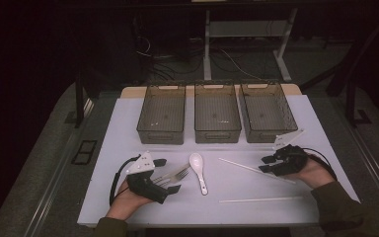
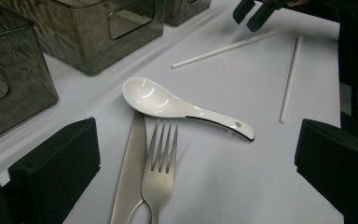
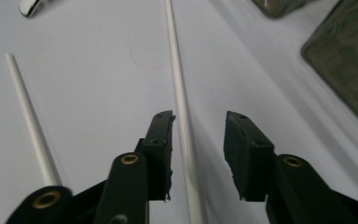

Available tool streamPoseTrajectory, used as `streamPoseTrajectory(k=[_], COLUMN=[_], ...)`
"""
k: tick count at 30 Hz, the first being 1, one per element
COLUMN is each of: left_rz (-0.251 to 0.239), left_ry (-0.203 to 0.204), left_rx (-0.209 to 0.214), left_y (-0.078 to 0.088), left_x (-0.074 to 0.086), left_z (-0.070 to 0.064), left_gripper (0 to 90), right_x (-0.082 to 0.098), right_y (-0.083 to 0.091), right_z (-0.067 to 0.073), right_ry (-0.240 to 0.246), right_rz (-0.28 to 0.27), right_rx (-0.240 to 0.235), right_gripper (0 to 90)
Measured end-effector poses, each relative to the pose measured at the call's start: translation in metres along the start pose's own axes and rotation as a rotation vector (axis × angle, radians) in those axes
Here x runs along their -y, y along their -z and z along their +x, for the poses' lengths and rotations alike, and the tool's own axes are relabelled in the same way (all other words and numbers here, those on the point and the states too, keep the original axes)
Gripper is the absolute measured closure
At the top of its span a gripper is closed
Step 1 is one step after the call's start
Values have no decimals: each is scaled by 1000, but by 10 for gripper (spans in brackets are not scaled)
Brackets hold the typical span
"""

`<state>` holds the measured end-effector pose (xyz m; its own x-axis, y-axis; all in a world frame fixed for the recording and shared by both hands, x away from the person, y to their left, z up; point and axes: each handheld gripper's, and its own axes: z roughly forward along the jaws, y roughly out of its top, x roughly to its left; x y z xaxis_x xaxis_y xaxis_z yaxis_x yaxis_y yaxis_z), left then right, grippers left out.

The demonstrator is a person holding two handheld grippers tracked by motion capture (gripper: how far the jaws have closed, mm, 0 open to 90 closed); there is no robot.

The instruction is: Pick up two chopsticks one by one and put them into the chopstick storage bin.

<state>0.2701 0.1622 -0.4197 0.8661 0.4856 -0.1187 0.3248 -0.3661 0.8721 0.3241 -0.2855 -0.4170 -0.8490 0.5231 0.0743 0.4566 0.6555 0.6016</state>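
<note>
The right gripper (image 3: 198, 140), jaws partly open and gripping nothing, straddles the near chopstick (image 3: 179, 100); its long axis runs ahead between the jaws on the table (image 1: 128, 197); the left gripper (image 1: 165, 175) stands farther off.

My two black grippers, dark olive sleeves.
Left gripper (image 1: 165, 175) and right gripper (image 1: 265, 164) carry grey triangular plates, brass screws, trailing black cables.

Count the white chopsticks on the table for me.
2. One chopstick lies diagonally between the open right gripper's jaws; the other chopstick lies level near the table's front edge.
</note>
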Motion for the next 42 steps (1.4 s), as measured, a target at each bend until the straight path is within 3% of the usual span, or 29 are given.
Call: streamPoseTrajectory(k=[3, 8, 13, 16, 23, 31, 42], left_rz=[-2, -1, -3, -2, -1, -2, 0], left_ry=[3, 3, 5, 4, 3, 0, 4], left_rx=[-2, -2, -1, -2, -3, 0, -2], left_y=[0, 0, 1, 1, 1, 1, 2], left_x=[0, 0, 1, 1, 1, 0, 1], left_z=[0, 0, 0, 0, 0, 0, 0], left_gripper=[0, 0, 0, 0, 0, 0, 0], right_x=[11, 13, 14, 14, 16, 16, 8], right_y=[-1, -11, -15, -16, -15, -11, 8], right_z=[1, 3, 5, 7, 8, 4, 7], right_ry=[3, 25, 44, 85, 72, 23, 18], right_rz=[8, 41, 58, 65, 58, 11, -76], right_rx=[-10, -2, 5, 22, 27, 2, -31], right_gripper=[711, 772, 799, 808, 841, 844, 843])
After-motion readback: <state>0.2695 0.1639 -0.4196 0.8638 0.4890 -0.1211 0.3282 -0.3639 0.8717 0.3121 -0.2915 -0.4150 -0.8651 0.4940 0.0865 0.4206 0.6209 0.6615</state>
